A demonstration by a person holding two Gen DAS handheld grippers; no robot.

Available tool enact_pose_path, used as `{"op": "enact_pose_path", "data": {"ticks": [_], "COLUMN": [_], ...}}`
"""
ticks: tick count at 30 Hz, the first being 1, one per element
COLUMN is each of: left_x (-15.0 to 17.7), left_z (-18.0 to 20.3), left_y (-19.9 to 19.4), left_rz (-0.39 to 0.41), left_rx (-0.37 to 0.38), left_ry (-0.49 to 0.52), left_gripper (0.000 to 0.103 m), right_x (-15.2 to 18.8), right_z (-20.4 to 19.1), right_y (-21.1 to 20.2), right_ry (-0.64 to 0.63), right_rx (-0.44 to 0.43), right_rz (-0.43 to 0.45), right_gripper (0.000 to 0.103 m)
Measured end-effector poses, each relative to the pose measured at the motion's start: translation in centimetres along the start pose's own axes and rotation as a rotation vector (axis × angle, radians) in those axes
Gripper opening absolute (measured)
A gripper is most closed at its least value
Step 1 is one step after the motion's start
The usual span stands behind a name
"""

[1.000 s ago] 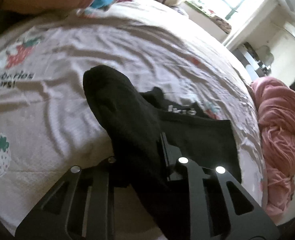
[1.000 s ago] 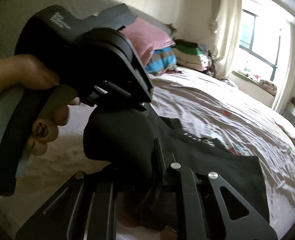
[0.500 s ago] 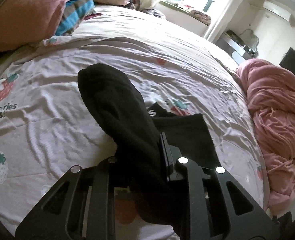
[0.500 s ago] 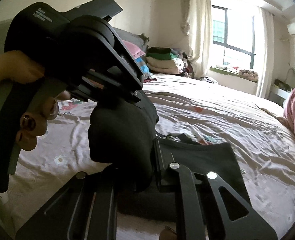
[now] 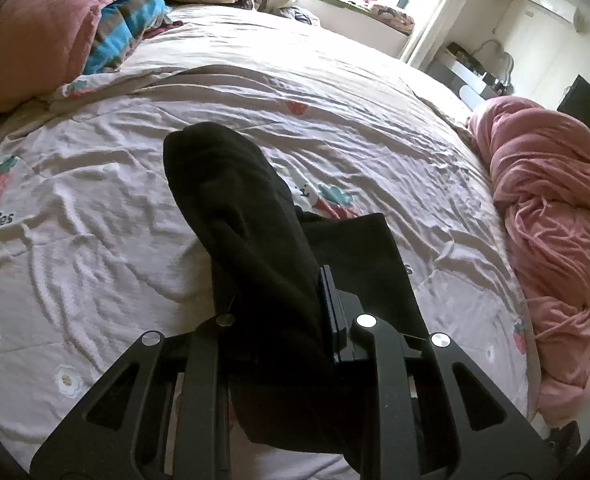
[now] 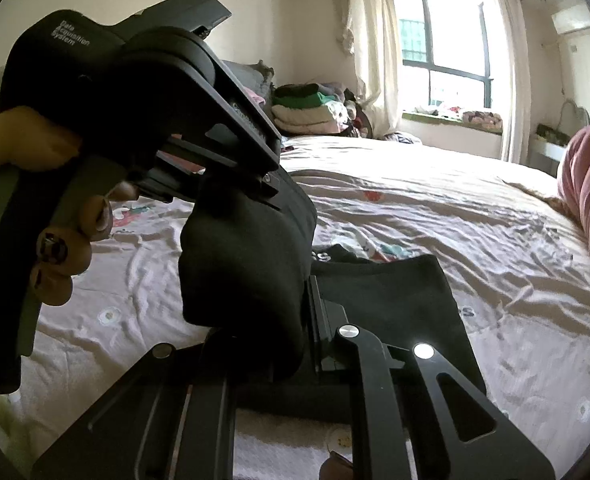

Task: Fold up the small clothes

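1. Black garment (image 5: 255,248): we found 1 dark cloth item lifted off the bed, its bunched end rising through the centre of the left wrist view, the rest trailing to lower right and lying on the sheet.

2. Left gripper (image 5: 279,320): we recorded it clenched on the black garment, cloth filling the gap between its fingers. In the right wrist view it sat upper left, held by a hand (image 6: 55,248).

3. Right gripper (image 6: 271,344): we noted it likewise clamped on the same garment at lower centre.

4. Bed sheet (image 5: 335,128): pale, wrinkled, printed with strawberries.

5. Pink blanket (image 5: 555,216): heaped at the right edge.

6. Pillows (image 5: 55,24): upper left.

7. Folded clothes (image 6: 307,108): stacked near the window (image 6: 443,40).
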State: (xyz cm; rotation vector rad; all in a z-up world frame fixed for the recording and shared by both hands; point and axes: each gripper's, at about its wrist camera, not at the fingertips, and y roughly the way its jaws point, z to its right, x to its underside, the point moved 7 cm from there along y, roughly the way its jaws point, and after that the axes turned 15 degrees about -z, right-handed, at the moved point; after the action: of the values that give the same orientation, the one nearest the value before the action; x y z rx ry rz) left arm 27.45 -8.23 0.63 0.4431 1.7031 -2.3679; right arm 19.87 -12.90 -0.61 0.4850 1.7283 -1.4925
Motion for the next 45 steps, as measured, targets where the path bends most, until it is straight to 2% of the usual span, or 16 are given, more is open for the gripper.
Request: {"op": "enact_pose_path", "data": {"ticks": [13,17,28,31,32,33,38,40,45], "left_x": [-0.1,-0.3,-0.6,-0.9,-1.0,-1.3,-1.9,-1.4,1.5], "left_z": [1.4,1.8,3.0,3.2,3.3,3.3,2.5,1.7,-1.6], "left_y": [3.4,4.7,8.2,8.6,8.6,8.3,5.9,5.1,5.3], "left_rz": [-0.066,-0.089,-0.132,-0.131,-0.129,-0.117,-0.047,-0.027,-0.027], "left_rx": [-0.022,-0.029,-0.042,-0.009,0.003,0.022,0.122,0.097,-0.026], "left_ry": [0.003,0.004,0.010,-0.003,-0.007,-0.018,-0.066,-0.066,-0.058], "left_gripper": [0.020,0.026,0.050,0.065,0.077,0.083,0.084,0.084,0.085], "right_x": [1.5,2.1,4.4,4.9,5.1,5.3,7.2,7.6,7.5], "right_z": [2.9,3.9,7.1,7.6,7.8,8.0,10.5,11.1,11.4], "right_y": [1.4,2.1,4.5,4.9,5.0,5.2,6.5,6.4,5.8], "right_ry": [0.153,0.199,0.372,0.409,0.421,0.437,0.606,0.652,0.646], "right_rx": [-0.083,-0.101,-0.208,-0.231,-0.236,-0.242,-0.362,-0.407,-0.401], "right_rz": [-0.077,-0.109,-0.195,-0.206,-0.211,-0.217,-0.273,-0.279,-0.282], "right_gripper": [0.012,0.012,0.012,0.012,0.012,0.012,0.012,0.016,0.035]}}
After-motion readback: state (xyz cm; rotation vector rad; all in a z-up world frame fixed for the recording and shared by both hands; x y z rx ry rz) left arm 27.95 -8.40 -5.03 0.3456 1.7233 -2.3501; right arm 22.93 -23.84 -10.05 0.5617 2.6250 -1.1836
